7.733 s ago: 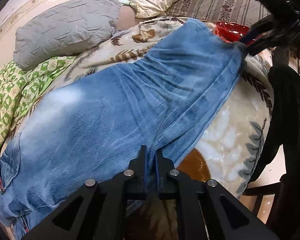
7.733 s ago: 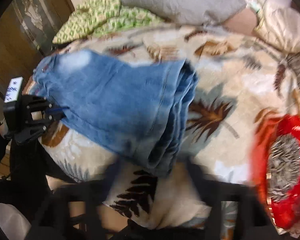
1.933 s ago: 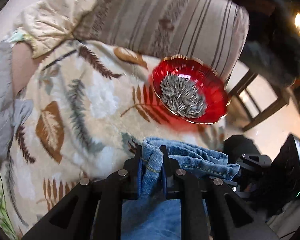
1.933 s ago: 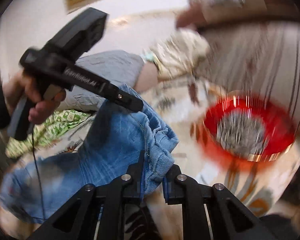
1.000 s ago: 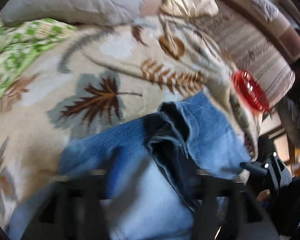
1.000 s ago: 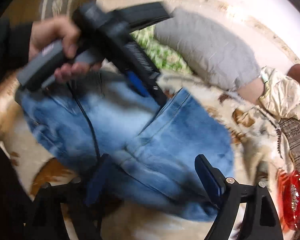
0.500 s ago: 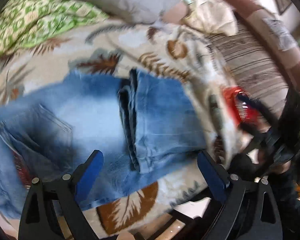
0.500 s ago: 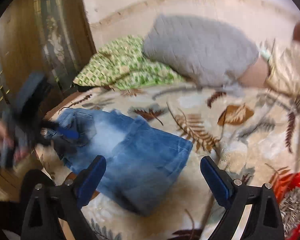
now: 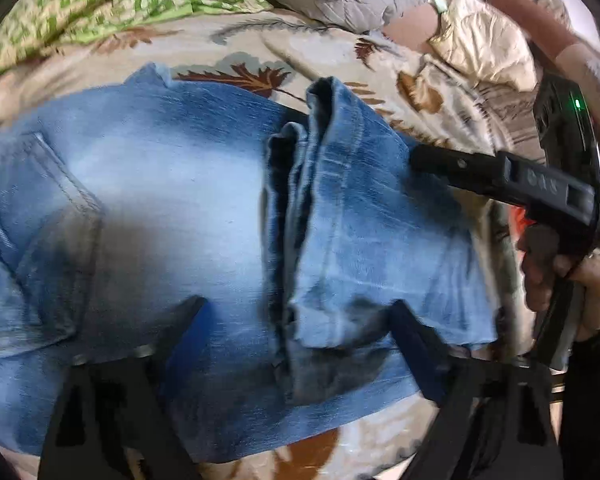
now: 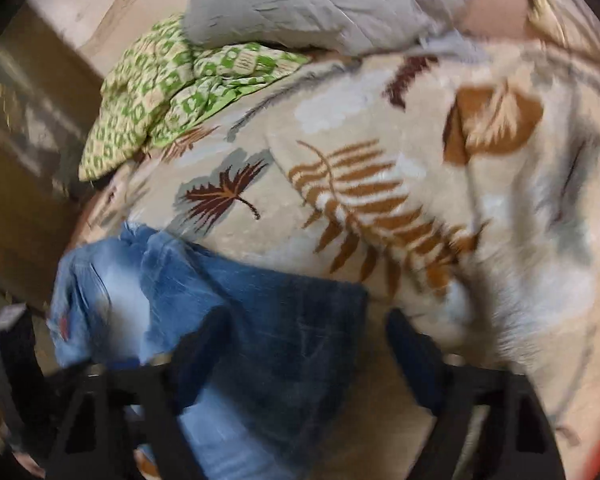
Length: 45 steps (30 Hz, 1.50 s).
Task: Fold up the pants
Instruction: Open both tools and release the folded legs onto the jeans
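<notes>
Left wrist view: the jeans (image 9: 172, 208) lie on a leaf-print blanket (image 9: 260, 48), leg ends doubled back so the hems (image 9: 324, 168) rest mid-garment. The left gripper (image 9: 296, 312) hangs over them, spread wide and empty. The right gripper (image 9: 416, 156), seen from the side, reaches onto the folded layer; its jaw gap cannot be told here. The next fold probably goes best by pinching all layers at the fold edge and carrying both corners level, so the hems do not slide apart. The denim is thick, faded pale at the centre, with stitched seams and a patch pocket (image 9: 40, 216).

Right wrist view: the right gripper (image 10: 300, 344) is spread wide and empty above the dark folded end of the jeans (image 10: 268, 312). The blanket (image 10: 380, 152) looks plush; a green checked cloth (image 10: 172, 92) and a grey pillow (image 10: 300, 4) lie behind.
</notes>
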Tool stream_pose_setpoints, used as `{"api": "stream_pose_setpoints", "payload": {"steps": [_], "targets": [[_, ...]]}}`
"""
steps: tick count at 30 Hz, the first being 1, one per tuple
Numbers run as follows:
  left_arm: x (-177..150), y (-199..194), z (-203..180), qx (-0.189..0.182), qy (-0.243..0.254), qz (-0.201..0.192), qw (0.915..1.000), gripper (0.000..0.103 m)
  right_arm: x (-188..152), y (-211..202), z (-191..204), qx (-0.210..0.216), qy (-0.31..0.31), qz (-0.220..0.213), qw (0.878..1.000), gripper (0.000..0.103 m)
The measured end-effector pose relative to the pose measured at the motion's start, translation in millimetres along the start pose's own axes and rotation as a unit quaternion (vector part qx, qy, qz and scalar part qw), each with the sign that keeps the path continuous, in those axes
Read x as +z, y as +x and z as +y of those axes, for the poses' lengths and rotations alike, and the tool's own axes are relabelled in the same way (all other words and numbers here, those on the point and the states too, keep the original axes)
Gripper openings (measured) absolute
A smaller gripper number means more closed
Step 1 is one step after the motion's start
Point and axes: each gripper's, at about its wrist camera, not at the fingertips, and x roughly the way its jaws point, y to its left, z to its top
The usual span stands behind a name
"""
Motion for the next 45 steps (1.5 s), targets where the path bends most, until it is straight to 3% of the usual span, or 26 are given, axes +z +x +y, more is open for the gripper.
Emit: {"api": "stream_pose_setpoints", "payload": {"steps": [1, 3, 6, 7, 9, 13, 18, 19, 21, 22, 23, 24, 25, 28, 31, 32, 37, 45], "targets": [[-1, 0, -2, 0.009, 0.013, -0.003, 0.9999, 0.06, -1, 4, -1, 0.004, 0.007, 0.001, 1.0, 0.067], [-4, -2, -4, -0.007, 0.029, 0.001, 0.9995, 0.039, -6, 7, 0, -0.011, 0.006, -0.008, 1.0, 0.062], [-7, -6, -4, -0.013, 0.046, -0.001, 0.9988, 0.026, -6, 2, -1, -0.019, 0.006, -0.018, 1.0, 0.046], [-10, -9, -3, -0.018, 0.049, -0.005, 0.9986, 0.024, -5, 0, -3, -0.023, 0.01, -0.021, 0.999, 0.033], [-16, -16, -2, -0.03, 0.055, -0.013, 0.9979, 0.017, -2, -6, -8, -0.009, 0.019, -0.025, 0.999, 0.029], [-34, -30, -1, -0.054, 0.054, -0.023, 0.9968, 0.014, -4, -2, -7, -0.024, 0.01, -0.021, 0.999, 0.026], [-37, -13, 3, -0.06, 0.036, -0.015, 0.9975, 0.016, -4, 8, -10, -0.034, 0.013, -0.018, 0.999, 0.027], [-37, -15, 2, -0.058, 0.039, -0.013, 0.9975, 0.017, -4, 8, -9, -0.037, 0.011, -0.017, 0.999, 0.028], [-38, -23, 1, -0.057, 0.049, -0.018, 0.997, 0.024, -5, 1, -6, -0.04, 0.0, -0.017, 0.999, 0.043], [-37, -27, 1, -0.049, 0.046, -0.02, 0.9975, 0.032, -6, -3, -6, -0.043, -0.003, -0.015, 0.999, 0.063], [-34, -30, 3, -0.039, 0.041, -0.023, 0.9981, 0.056, -10, -12, -2, -0.039, -0.014, -0.019, 0.999, 0.074], [-32, -37, 6, -0.029, 0.033, -0.035, 0.9984, 0.077, -15, -22, 2, -0.031, -0.03, -0.032, 0.999, 0.075], [-30, -42, 9, -0.028, 0.028, -0.047, 0.9981, 0.082, -20, -31, 7, -0.026, -0.045, -0.043, 0.998, 0.075], [-15, -53, 18, -0.039, 0.011, -0.066, 0.997, 0.084, -45, -60, 18, 0.001, -0.085, -0.07, 0.994, 0.077], [8, -51, 20, -0.038, -0.008, -0.064, 0.9972, 0.09, -74, -76, 29, -0.013, -0.125, -0.076, 0.989, 0.078], [13, -50, 22, -0.038, -0.013, -0.062, 0.9972, 0.097, -85, -79, 37, -0.031, -0.153, -0.076, 0.985, 0.079], [45, -36, 8, -0.078, -0.026, -0.03, 0.9962, 0.099, -127, -84, 71, -0.072, -0.278, -0.072, 0.955, 0.079], [84, -3, -17, -0.037, -0.01, 0.009, 0.9992, 0.099, -137, -59, 93, -0.13, -0.344, -0.045, 0.929, 0.079]]}}
